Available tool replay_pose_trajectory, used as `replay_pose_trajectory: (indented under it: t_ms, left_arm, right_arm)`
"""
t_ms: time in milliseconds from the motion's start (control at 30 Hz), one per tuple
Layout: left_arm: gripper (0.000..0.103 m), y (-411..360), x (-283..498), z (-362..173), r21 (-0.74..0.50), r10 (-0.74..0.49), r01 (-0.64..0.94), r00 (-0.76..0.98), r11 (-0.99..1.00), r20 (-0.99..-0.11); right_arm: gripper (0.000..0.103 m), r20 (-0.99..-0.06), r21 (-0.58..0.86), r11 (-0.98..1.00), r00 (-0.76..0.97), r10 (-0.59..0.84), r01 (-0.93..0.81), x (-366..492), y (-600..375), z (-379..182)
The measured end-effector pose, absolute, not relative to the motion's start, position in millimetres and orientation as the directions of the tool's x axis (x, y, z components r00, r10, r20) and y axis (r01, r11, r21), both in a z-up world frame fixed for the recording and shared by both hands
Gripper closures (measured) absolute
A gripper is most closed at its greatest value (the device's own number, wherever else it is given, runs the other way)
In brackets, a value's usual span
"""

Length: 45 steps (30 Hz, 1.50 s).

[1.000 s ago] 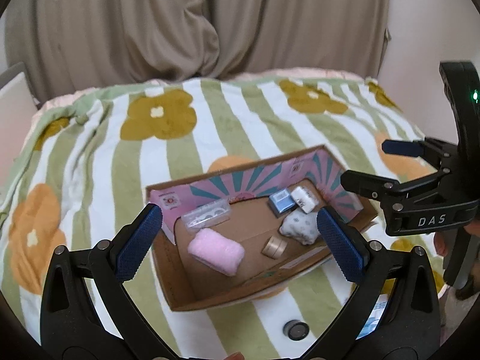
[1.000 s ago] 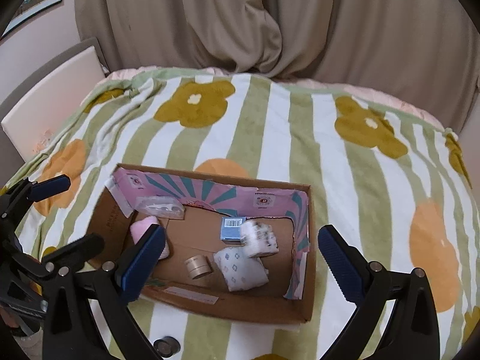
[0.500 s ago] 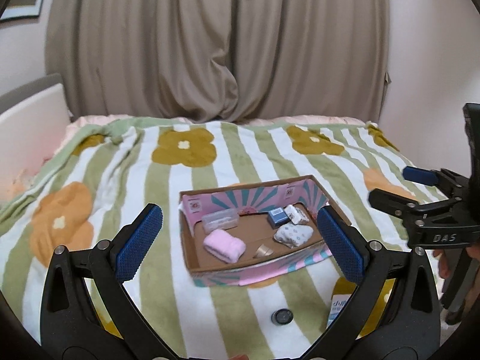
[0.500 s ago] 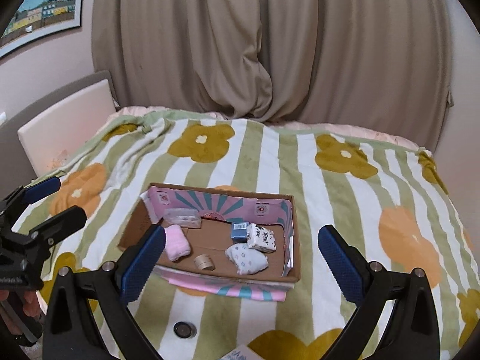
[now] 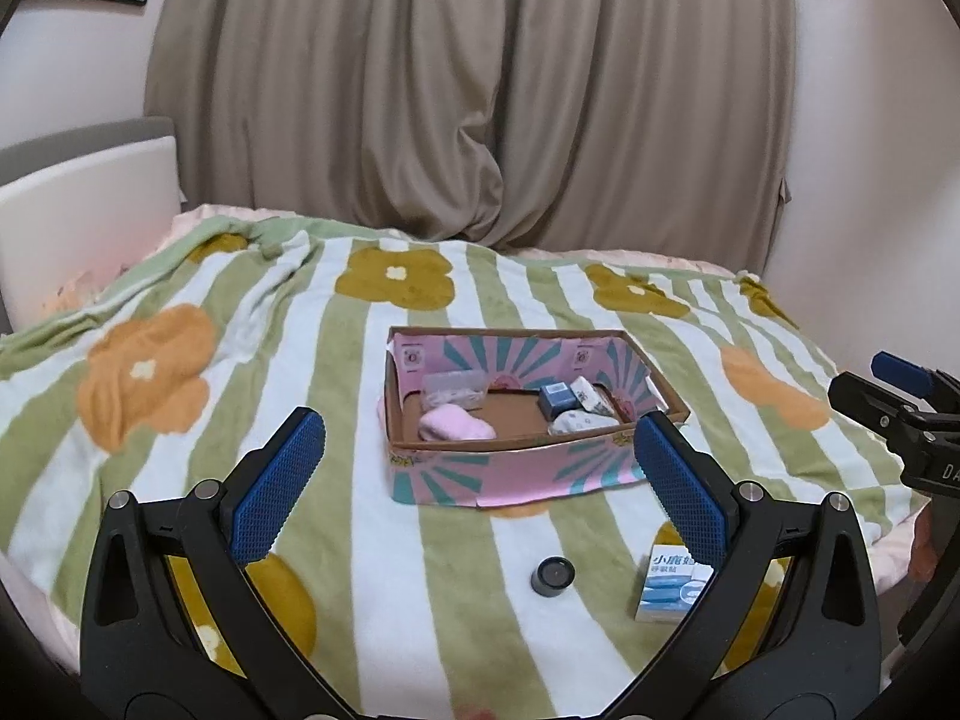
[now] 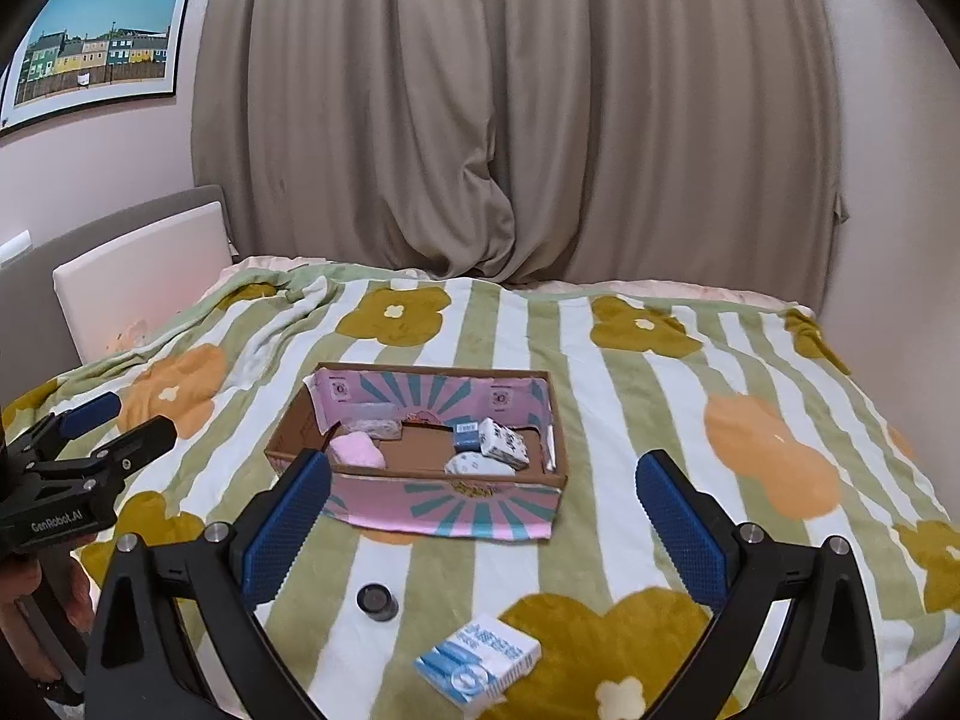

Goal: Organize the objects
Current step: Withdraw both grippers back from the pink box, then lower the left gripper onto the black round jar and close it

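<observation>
both grippers are held back from the bed and carry nothing. the left gripper (image 5: 477, 468) has its fingers wide apart, and the right gripper (image 6: 483, 507) has its fingers wide apart too.

the cardboard box (image 6: 447, 498) stands on the striped blanket (image 6: 648, 420), ahead of both finger pairs, and its front wall shows between the blue pads. inside it lie a pink soft roll (image 5: 456, 425), a small blue box (image 5: 555, 399) and two patterned soft packs; these look already put away.

two things are outside the box. the small black round cap (image 6: 376, 600) lies on the blanket below the left finger of the right gripper. the blue and white carton (image 6: 477, 657) lies flat, low between the right gripper's fingers, near the bed edge.

i judge the carton is light, stiff paperboard and a little smooth, so it is best to close on its two long sides, gently. the cap seems hard, small and low, so the fingers must sink a little into the soft blanket to catch its rim.
</observation>
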<state>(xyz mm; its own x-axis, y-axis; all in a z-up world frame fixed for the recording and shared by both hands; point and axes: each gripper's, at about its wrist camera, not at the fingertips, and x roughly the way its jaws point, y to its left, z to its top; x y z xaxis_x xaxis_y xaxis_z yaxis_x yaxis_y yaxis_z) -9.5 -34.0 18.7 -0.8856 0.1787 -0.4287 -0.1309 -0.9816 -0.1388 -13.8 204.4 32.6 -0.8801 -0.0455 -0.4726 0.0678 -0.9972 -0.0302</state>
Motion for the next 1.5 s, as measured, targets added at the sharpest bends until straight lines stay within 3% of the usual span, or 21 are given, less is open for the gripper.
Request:
replay_pose_trajectory:
  t_ms: [300, 500, 933, 1167, 1500]
  left_arm:
    - [0.0, -29.0, -8.6, 16.7, -0.139, 0.2, -0.155, -0.885, -0.978, -0.421]
    - [0.0, -12.4, -32.2, -13.5, -0.149, 0.267, -0.221, -0.81, -0.964, -0.522]
    - [0.002, 34.6, -77.6, -130.3, -0.147, 0.322, -0.313, -0.634, -0.938, -0.703]
    - [0.021, 57.4, -94.2, -176.0, -0.106, 0.294, -0.345, -0.556, -0.933, -0.777]
    - [0.041, 73.4, -104.6, -201.3, -0.114, 0.301, -0.371, -0.497, -0.922, -0.814]
  right_arm:
    - [0.001, -0.436, -0.098, -0.994, -0.9, 0.0, 0.047, -0.2, 201.9, 34.6]
    - [0.001, -0.438, -0.089, -0.993, -0.899, -0.025, 0.071, 1.6, 198.4, 30.5]
    - [0.001, -0.46, -0.074, -0.995, -0.888, -0.022, 0.063, 5.6, 211.1, 27.0]
    - [0.001, -0.467, -0.044, -0.998, -0.884, -0.025, 0.051, 7.4, 222.9, 26.8]
    - [0.001, -0.481, -0.029, -0.999, -0.877, -0.015, 0.033, 6.0, 232.2, 23.4]
